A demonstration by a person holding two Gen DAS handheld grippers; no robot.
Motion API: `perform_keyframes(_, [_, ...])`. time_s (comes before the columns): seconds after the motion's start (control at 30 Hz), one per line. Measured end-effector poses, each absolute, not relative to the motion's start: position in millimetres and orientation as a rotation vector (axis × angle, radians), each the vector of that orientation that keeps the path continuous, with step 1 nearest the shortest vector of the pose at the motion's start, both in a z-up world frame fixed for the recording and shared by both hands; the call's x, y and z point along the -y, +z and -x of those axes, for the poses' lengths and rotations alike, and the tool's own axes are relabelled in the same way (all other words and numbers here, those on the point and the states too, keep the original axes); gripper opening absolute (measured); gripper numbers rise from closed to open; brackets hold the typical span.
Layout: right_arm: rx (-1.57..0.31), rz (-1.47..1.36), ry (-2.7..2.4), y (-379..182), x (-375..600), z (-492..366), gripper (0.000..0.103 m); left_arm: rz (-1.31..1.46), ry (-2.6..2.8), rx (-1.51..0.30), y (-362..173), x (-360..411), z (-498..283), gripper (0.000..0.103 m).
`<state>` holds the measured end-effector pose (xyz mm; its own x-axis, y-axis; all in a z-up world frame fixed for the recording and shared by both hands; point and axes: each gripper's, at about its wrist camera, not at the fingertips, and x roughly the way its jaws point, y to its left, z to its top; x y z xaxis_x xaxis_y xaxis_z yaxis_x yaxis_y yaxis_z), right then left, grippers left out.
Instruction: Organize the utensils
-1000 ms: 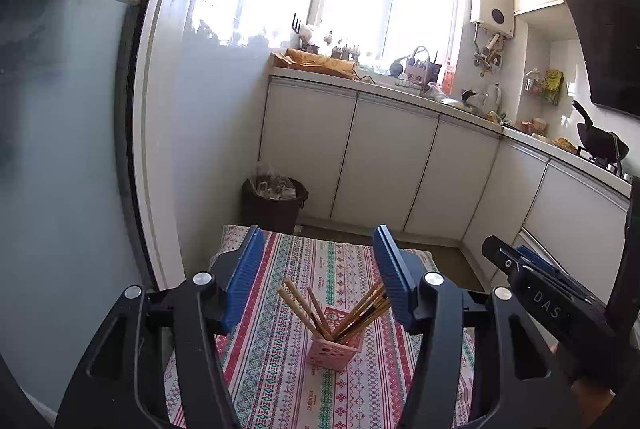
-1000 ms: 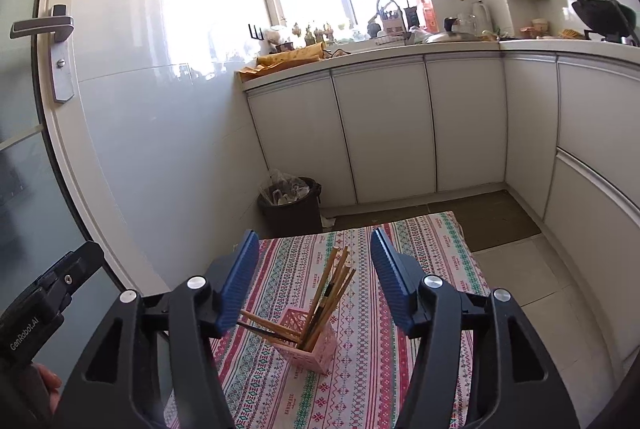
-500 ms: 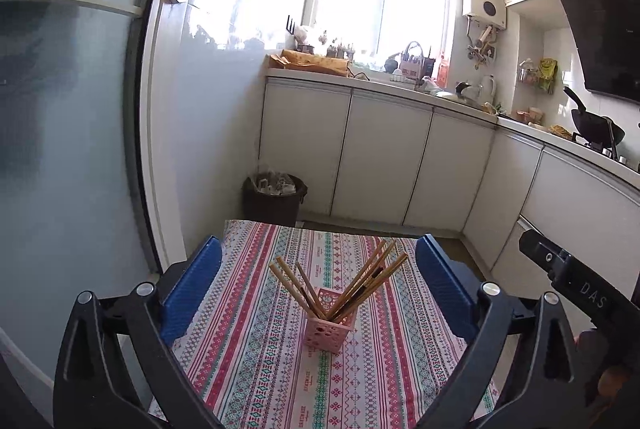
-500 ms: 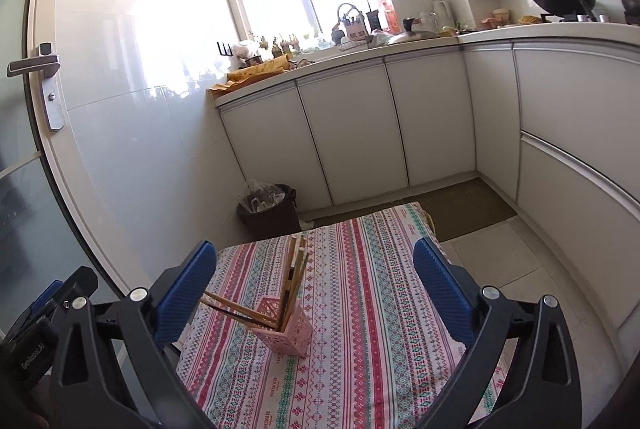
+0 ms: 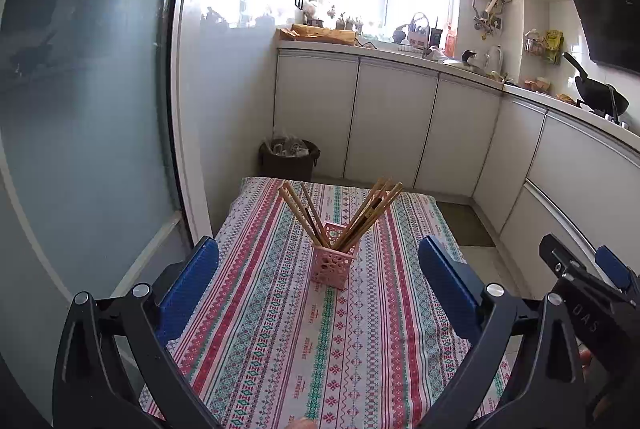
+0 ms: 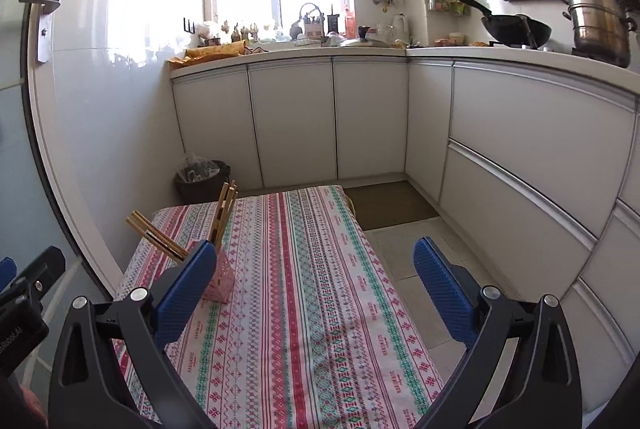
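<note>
Both grippers stand wide with nothing between the pads. I read this as a hands-off state: the left gripper [image 5: 318, 277] and right gripper [image 6: 316, 277] hang above the near part of the table [image 5: 392, 357], clear of the work.

The task's thing, a pink holder [image 5: 334, 255], stands upright on the striped tablecloth [image 6: 304, 269], about mid-table and toward its left side. The chopsticks [image 5: 368, 209] sit in it in two fans, one leaning left, one leaning right. They lean because the holder is short and wide against their length, so each bundle rests on the rim. I judge the sorting to be done or nearly so; no loose utensil shows on the cloth in either view.

View differences:
- Left wrist view: holder centred between the jaws, both fans and the pierced wall fully visible. The right gripper's body shows at the right edge.
- Right wrist view: holder sits at far left, partly hidden behind my left-hand pad [image 6: 186, 285]; only the chopstick tops and a lower corner show. This view alone shows the table's right edge, the bare floor beside it, and a steel pot [image 6: 598, 23] on the counter.
</note>
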<state>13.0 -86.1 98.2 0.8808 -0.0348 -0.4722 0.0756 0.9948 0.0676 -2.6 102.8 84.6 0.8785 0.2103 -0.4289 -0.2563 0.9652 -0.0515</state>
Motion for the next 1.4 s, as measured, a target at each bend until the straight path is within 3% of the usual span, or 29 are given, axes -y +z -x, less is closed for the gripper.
perform_keyframes(0.67, [-0.573,-0.071,-0.094,89.4,93.8,20.4,0.096,0.076,0.291,-0.427,89.7,-86.4,43.5,0.096])
perform_keyframes(1.4, [-0.577,-0.103,-0.087,98.3,101.1,21.4,0.096,0.068,0.267,-0.452,85.3,-81.6,36.7,0.096])
